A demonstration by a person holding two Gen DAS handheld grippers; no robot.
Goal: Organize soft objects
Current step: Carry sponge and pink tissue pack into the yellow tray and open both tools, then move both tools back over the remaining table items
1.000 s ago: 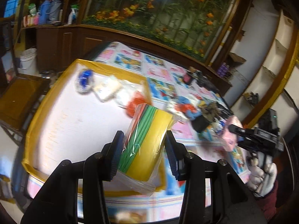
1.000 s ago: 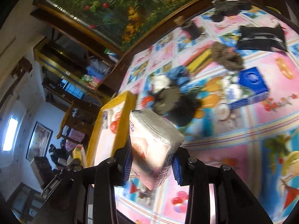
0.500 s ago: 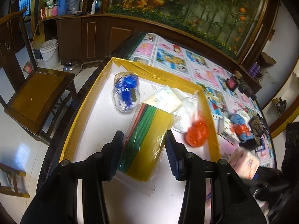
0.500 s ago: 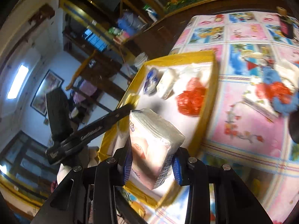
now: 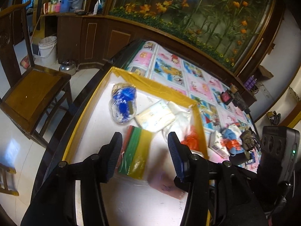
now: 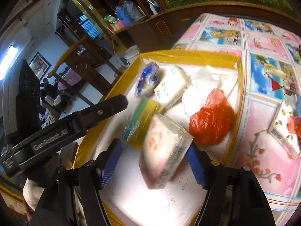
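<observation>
Now that both tongs have just been opening, the left tongs drop the sponges and the right tongs drop the tissues into the box.

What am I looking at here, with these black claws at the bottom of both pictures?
There is no robot: a person holds a two-finger gripper in each hand, and a wide-angle camera on each looks along its fingers. One picture is from the left gripper, the other from the right gripper. Below is a yellow-edged tray on a cartoon tablecloth, holding a blue bundle, a white packet and a red bag. Both jaws have just been opening: the pack of coloured cloths lies in the tray between the left fingers, and the pink tissue pack is loose between the right ones. Nothing is gripped.
</observation>
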